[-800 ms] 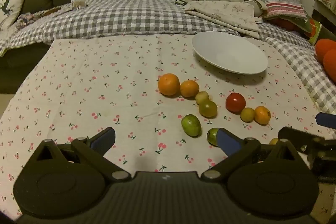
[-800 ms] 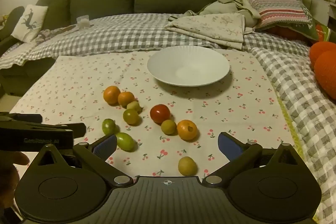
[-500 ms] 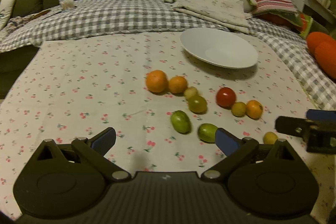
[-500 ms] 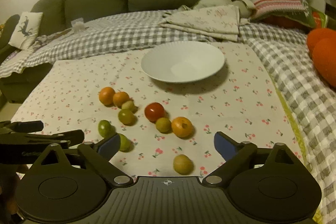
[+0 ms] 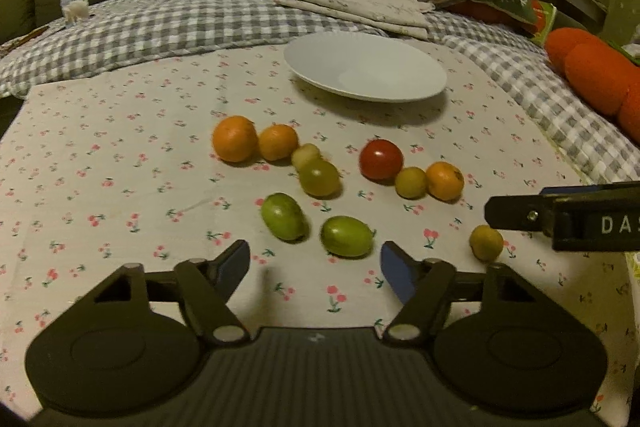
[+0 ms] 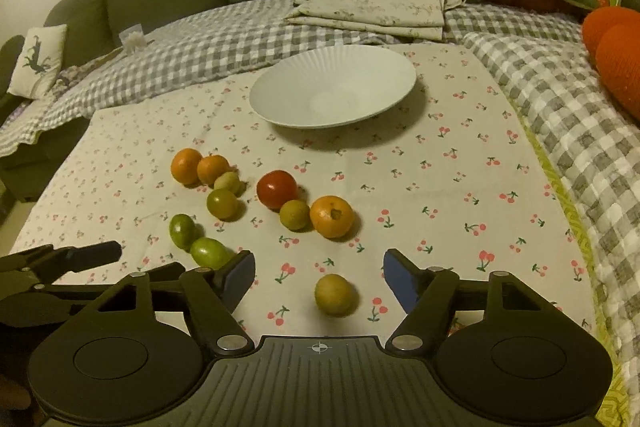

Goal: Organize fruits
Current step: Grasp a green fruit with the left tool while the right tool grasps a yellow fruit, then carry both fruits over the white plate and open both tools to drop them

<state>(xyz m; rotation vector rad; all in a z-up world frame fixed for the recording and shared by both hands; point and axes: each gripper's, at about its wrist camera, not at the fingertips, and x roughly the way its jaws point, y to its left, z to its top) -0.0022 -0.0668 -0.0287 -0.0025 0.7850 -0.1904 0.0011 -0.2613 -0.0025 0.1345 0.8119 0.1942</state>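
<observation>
While spread wide, the right gripper [image 6: 319, 277] frames a yellow-green fruit [image 6: 335, 294].

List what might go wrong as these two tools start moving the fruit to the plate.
1. The right tool is open around the lone yellow-green fruit; round, it may roll off on the soft cherry-print cloth when pinched.
2. The left tool is aimed near the two green fruits, which lie close together; closing on one may knock the other.
3. The white plate looks tilted on the bedding, so dropped fruit may roll out.
</observation>
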